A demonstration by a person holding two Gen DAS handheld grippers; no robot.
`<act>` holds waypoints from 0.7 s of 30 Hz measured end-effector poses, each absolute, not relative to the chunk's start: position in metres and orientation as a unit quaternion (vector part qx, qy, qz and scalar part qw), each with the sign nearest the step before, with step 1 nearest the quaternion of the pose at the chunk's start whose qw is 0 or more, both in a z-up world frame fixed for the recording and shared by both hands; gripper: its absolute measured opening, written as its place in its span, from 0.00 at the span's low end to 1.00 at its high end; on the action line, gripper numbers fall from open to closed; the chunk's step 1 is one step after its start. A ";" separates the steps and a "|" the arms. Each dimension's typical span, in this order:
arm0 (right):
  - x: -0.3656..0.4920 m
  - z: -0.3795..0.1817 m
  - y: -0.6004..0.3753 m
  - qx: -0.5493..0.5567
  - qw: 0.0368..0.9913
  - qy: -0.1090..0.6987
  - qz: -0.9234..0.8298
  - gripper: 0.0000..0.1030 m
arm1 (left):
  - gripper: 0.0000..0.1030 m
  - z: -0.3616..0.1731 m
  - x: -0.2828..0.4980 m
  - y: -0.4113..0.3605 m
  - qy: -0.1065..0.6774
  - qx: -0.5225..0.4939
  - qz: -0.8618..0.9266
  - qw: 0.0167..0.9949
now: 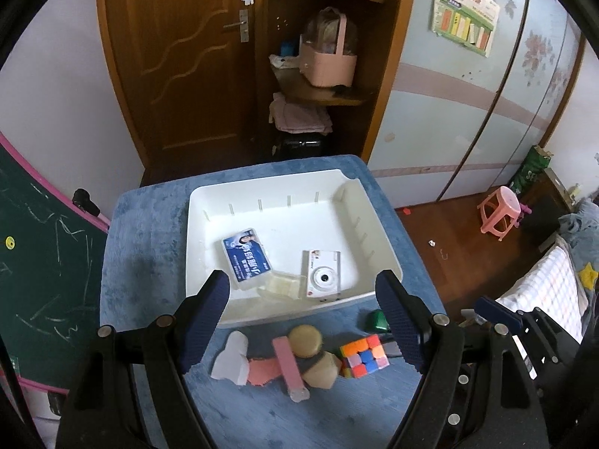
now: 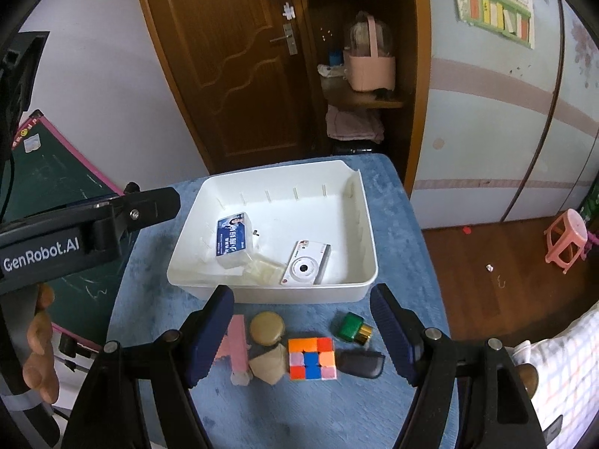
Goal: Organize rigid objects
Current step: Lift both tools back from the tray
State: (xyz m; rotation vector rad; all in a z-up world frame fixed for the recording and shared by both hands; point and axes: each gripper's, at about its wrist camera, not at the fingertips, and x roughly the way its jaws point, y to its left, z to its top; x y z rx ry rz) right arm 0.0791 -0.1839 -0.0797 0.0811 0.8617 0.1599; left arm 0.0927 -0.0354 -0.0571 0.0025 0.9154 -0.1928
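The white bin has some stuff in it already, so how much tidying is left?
Done: the white bin holds a blue box, a clear case and a white camera. In hand: nothing; the left gripper and right gripper are both open and empty. Left on the blue mat: the puzzle cube, green bottle, black case, round tan lid, tan block, pink bar and white piece.
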 end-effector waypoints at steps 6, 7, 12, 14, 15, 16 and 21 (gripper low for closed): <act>0.058 -0.074 -0.198 0.034 0.911 0.404 0.078 0.74 | 0.80 -0.053 0.075 -0.046 0.435 0.002 -0.093 0.896; 0.056 -0.073 -0.199 0.034 0.912 0.402 0.079 0.74 | 0.80 -0.052 0.073 -0.047 0.434 0.001 -0.093 0.896; 0.043 -0.071 -0.207 0.030 0.916 0.392 0.081 0.74 | 0.80 -0.050 0.058 -0.054 0.429 0.001 -0.096 0.898; 0.039 -0.071 -0.210 0.027 0.917 0.390 0.083 0.74 | 0.80 -0.050 0.054 -0.057 0.428 0.000 -0.098 0.899; 0.037 -0.071 -0.211 0.026 0.917 0.389 0.084 0.74 | 0.80 -0.050 0.051 -0.058 0.427 -0.001 -0.099 0.899; 0.034 -0.071 -0.212 0.026 0.917 0.388 0.086 0.74 | 0.80 -0.052 0.049 -0.059 0.427 -0.002 -0.099 0.899; 0.023 -0.075 -0.216 0.023 0.920 0.382 0.088 0.74 | 0.80 -0.060 0.039 -0.067 0.434 -0.001 -0.106 0.895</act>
